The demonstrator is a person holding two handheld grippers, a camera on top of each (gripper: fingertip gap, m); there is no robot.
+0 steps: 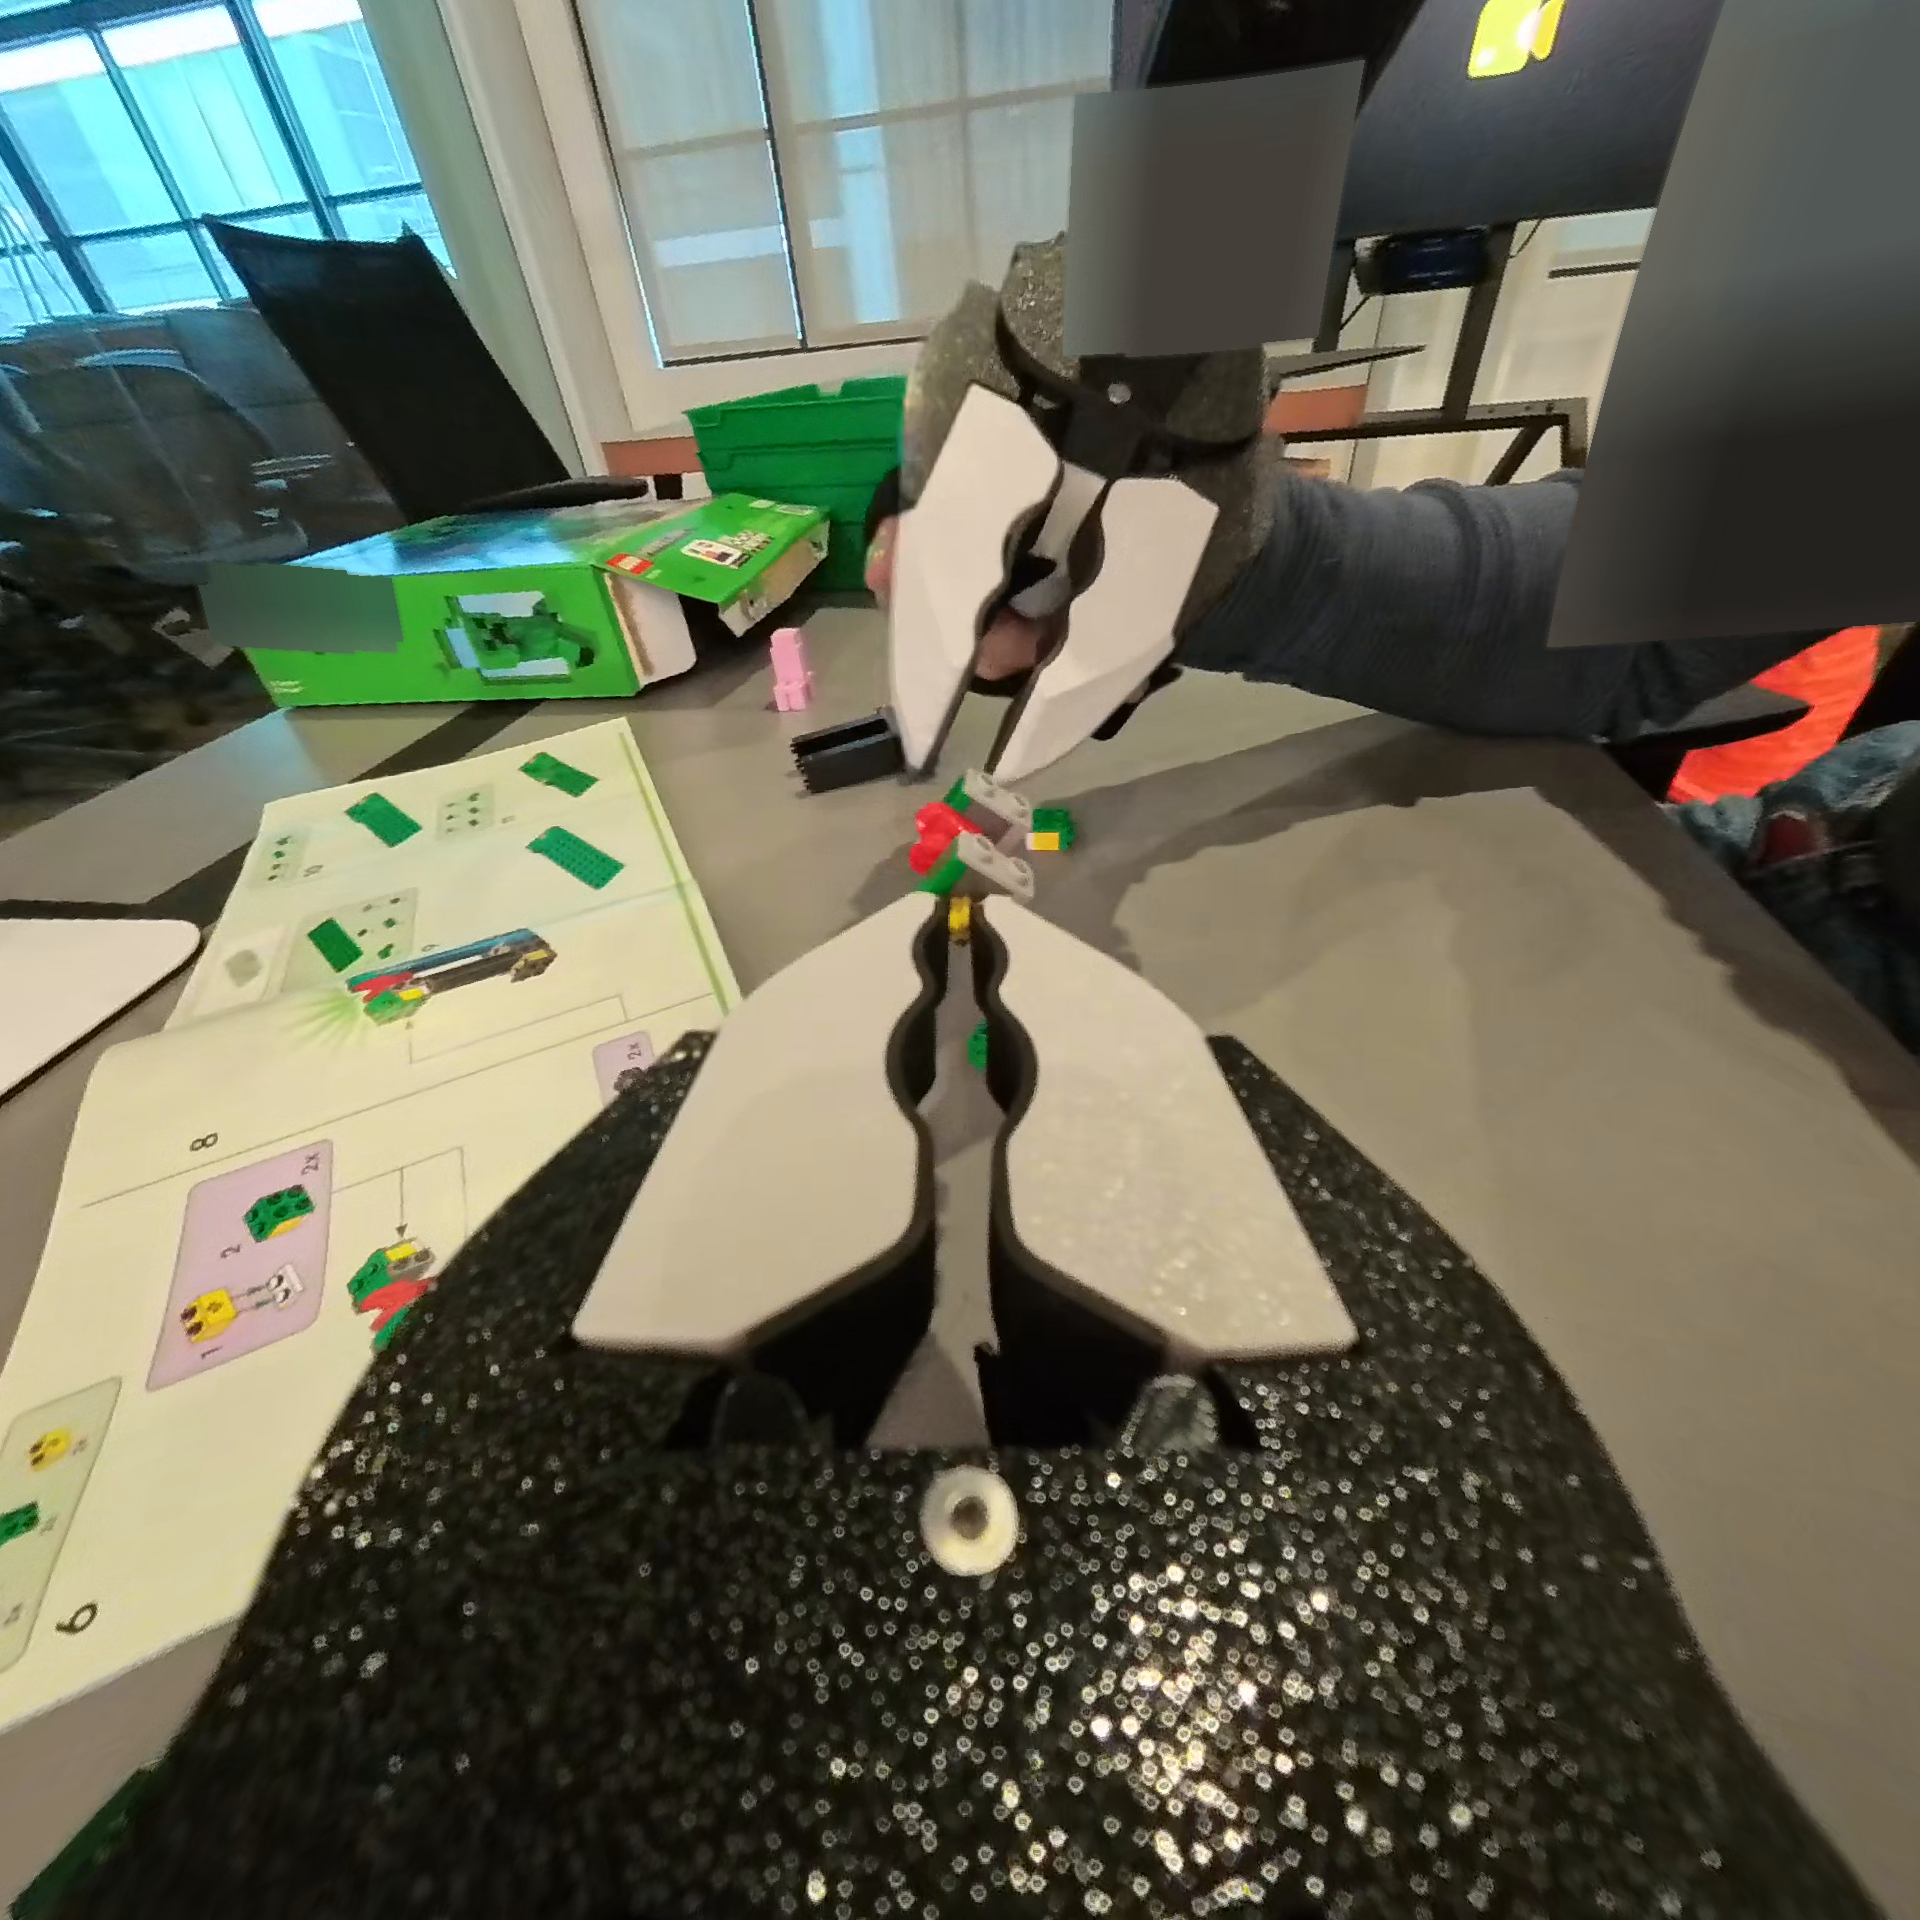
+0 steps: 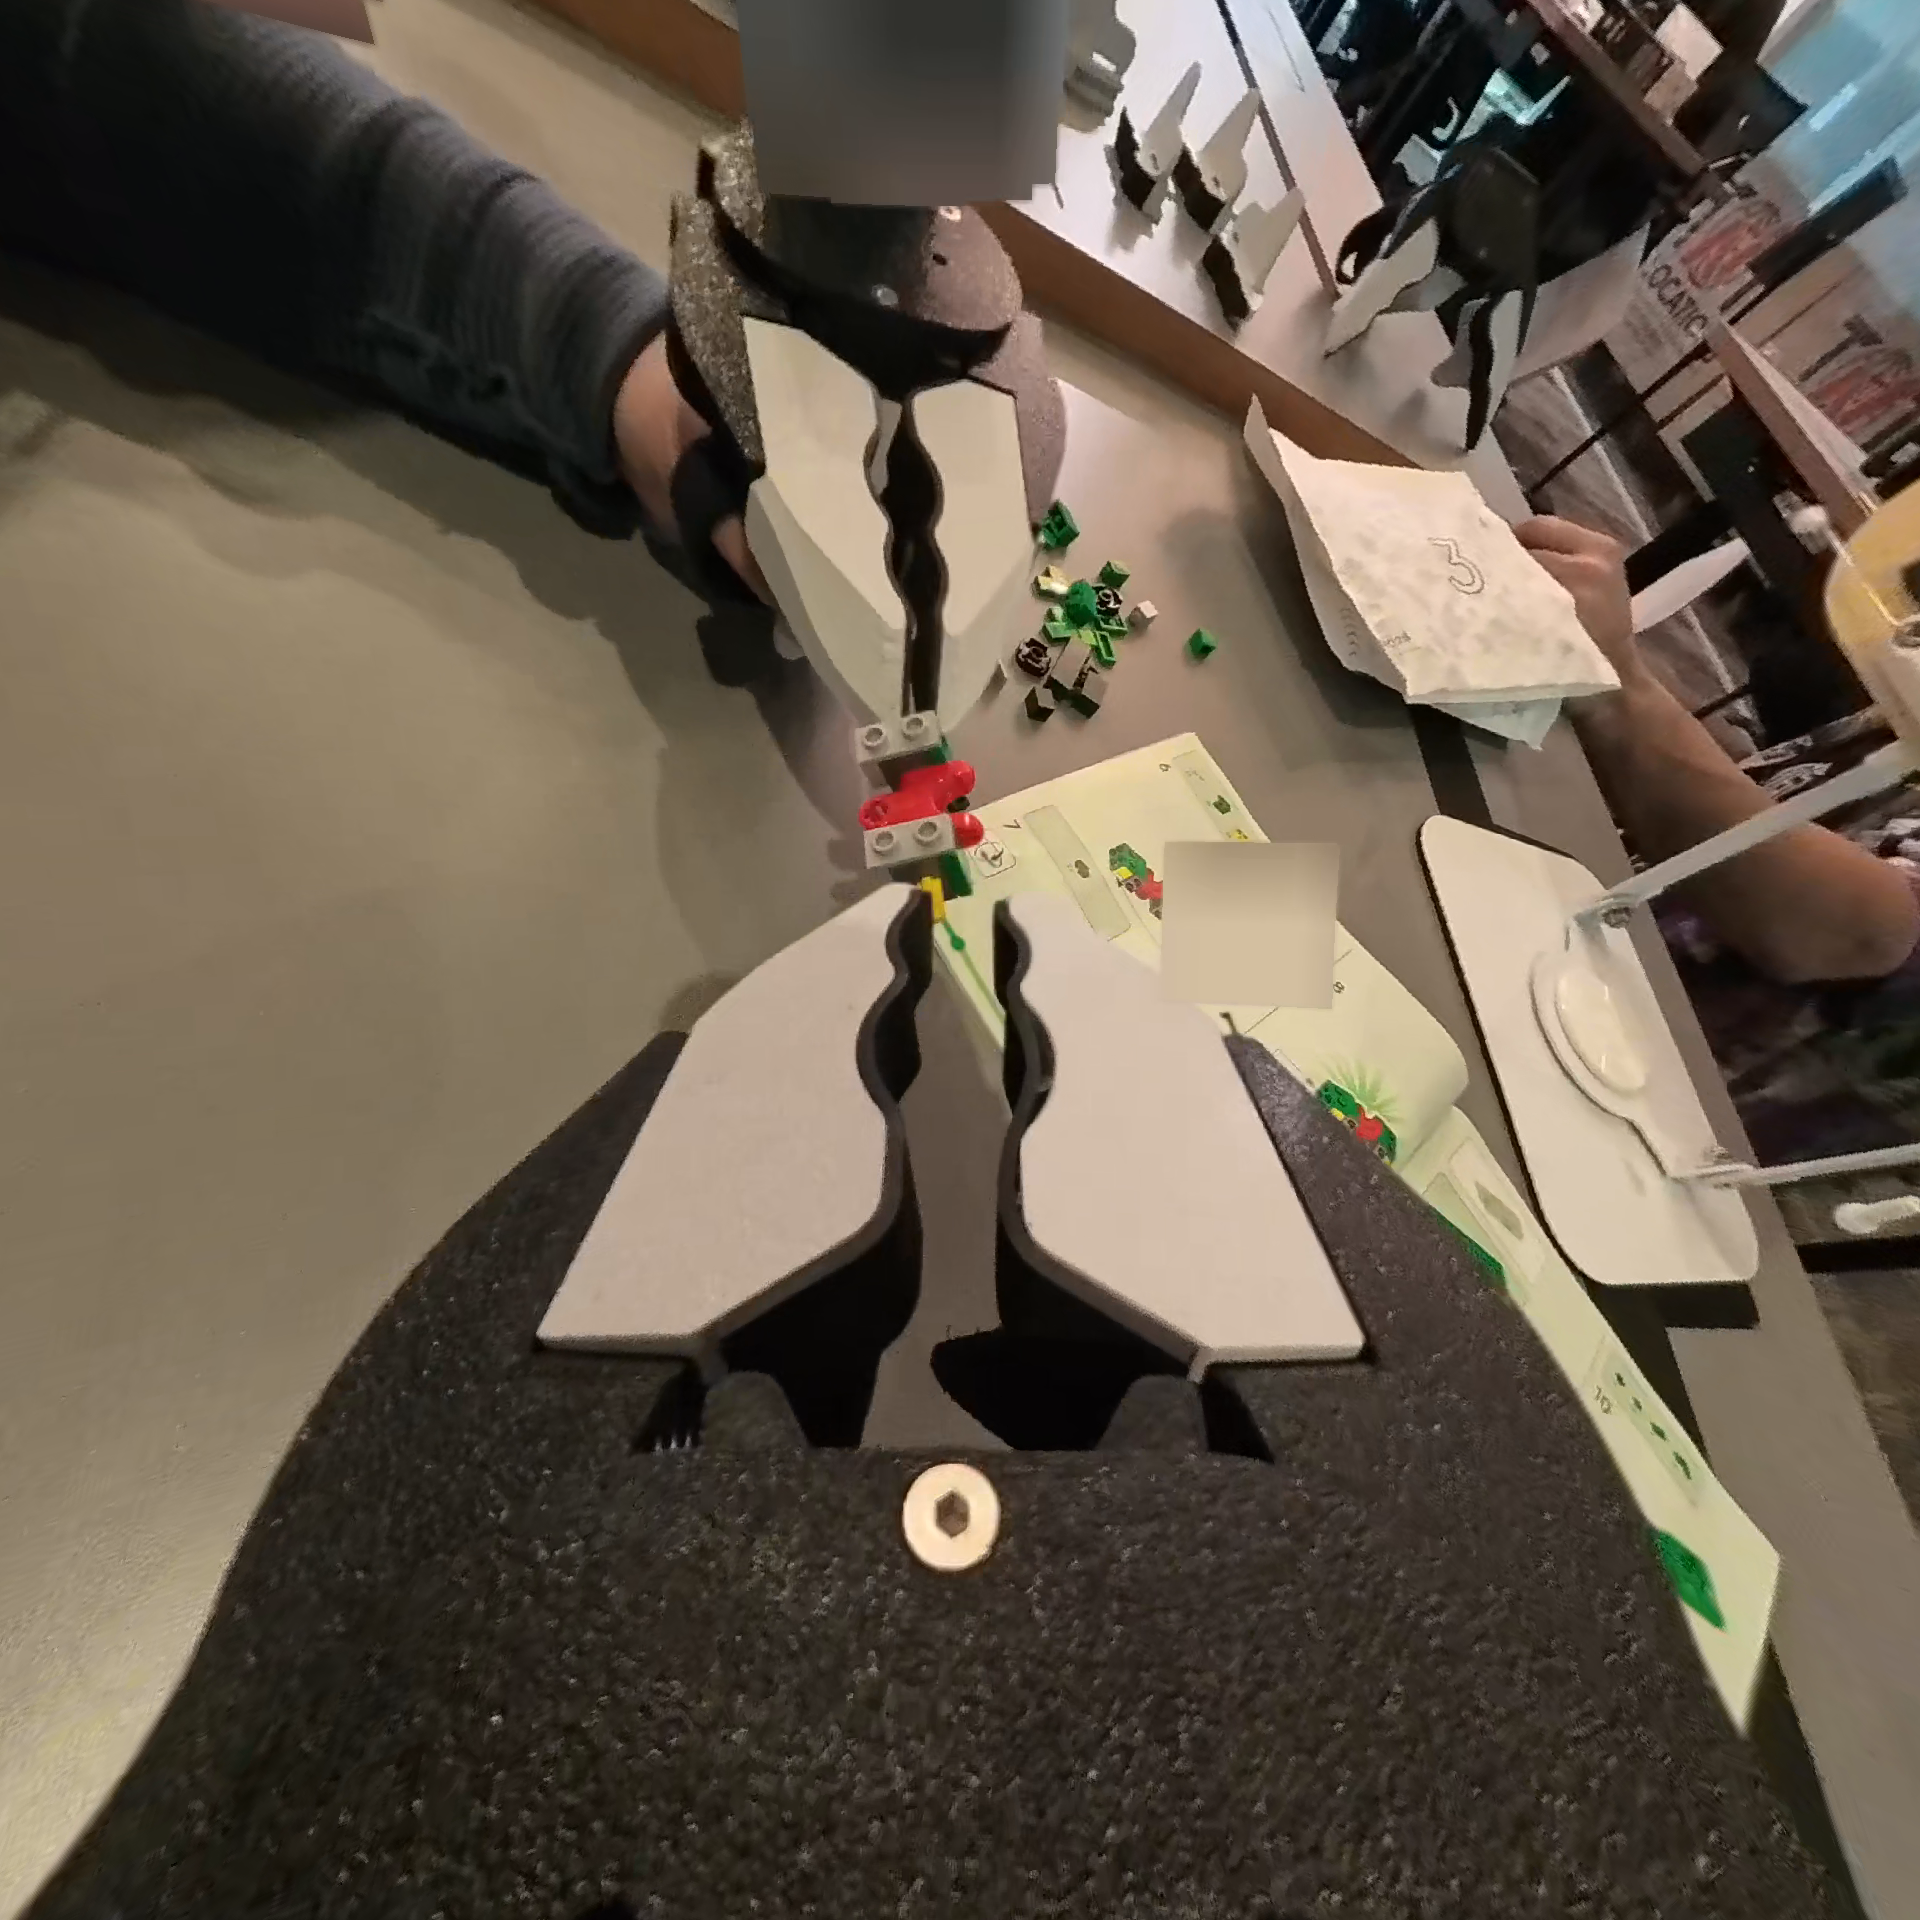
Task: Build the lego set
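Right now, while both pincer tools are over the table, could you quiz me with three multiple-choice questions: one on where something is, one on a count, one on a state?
1. Where does the pink figure stand?
A) inside a green bin
B) on the table beside the green box
C) on the instruction sheet

2. How many grey bricks show on the lego assembly?
A) two
B) four
C) none

3. How does the right gripper stand?
A) shut on a black block
B) open
C) shut on a sheet of paper

Answers:
1 B: the figure stands upright on the tabletop near the box's open end.
2 A: one grey brick sits at each end, with the red piece between them.
3 B: a clear gap separates its fingertips.
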